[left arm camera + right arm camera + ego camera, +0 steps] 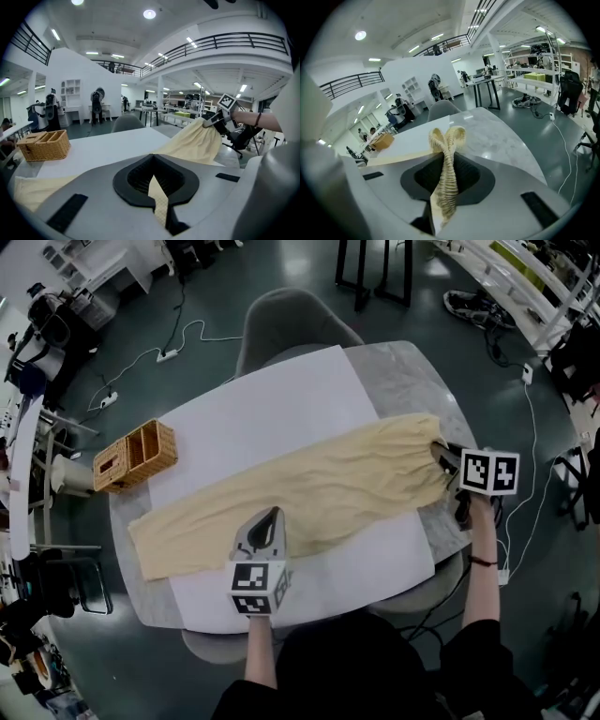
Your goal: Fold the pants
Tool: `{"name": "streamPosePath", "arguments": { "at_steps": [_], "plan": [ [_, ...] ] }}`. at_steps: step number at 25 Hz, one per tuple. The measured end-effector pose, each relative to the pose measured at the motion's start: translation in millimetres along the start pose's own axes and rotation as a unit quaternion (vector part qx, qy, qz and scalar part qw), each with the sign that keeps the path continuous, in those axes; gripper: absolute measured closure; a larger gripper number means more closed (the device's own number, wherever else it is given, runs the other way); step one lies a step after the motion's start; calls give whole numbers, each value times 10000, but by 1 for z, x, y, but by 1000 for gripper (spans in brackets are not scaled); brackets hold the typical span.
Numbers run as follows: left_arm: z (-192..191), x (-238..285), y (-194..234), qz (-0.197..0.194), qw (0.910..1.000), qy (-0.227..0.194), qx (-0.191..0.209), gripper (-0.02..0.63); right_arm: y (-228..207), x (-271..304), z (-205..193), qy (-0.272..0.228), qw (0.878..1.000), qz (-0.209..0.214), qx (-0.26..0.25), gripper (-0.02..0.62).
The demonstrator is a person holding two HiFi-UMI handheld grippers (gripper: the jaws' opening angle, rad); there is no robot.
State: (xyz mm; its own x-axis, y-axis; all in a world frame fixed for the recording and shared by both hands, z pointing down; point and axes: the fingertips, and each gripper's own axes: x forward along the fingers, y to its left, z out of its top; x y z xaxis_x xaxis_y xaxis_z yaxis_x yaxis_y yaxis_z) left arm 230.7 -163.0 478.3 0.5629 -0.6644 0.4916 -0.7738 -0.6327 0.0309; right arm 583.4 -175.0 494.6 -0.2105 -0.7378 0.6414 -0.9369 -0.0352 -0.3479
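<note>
**Fingers [93,192] pinch the pale yellow cloth pants [309,488]**

On the left gripper [272,514] they press together on the pants' near edge. On the right gripper [442,456] they squeeze the crinkly waistband. Both grippers point slanting down. The pants stretch across a white sheet [272,418] on the grey marble desk [412,381], near a brown wicker basket [136,457]. Only the left gripper view shows the waist end held up off the desk.

Head view: high above the table [403,376], facing steeply down, whole top in frame.
Left gripper view: low, close over its own jaws, facing across the table toward the right gripper [211,123].
Right gripper view: low at the table's end, facing along it.
All three share the basket [136,457] and the pants [309,493].
</note>
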Motion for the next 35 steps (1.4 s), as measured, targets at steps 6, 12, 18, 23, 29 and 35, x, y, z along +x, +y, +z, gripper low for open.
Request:
{"name": "streamPosePath", "arguments": {
  "at_steps": [6,12,18,23,29,35],
  "plan": [
    [4,-30,11,254,9995,-183,-4,598,42,-16,13,-166,9980,512,318,528],
    [9,-67,31,524,9980,-348,-4,598,86,-26,22,-408,9945,844,473,528],
    [1,-101,60,697,9963,-483,-119,598,137,-31,30,-694,9892,1162,566,528],
    [-9,-128,79,786,9952,-566,-168,598,180,-35,28,-795,9873,1312,406,528],
    [-22,-157,107,815,9947,-596,-183,598,231,-35,25,-942,9866,1324,165,528],
    [-30,-184,138,875,9936,-673,-232,598,281,-33,20,-1039,9855,1341,-29,528]
  ]
}}
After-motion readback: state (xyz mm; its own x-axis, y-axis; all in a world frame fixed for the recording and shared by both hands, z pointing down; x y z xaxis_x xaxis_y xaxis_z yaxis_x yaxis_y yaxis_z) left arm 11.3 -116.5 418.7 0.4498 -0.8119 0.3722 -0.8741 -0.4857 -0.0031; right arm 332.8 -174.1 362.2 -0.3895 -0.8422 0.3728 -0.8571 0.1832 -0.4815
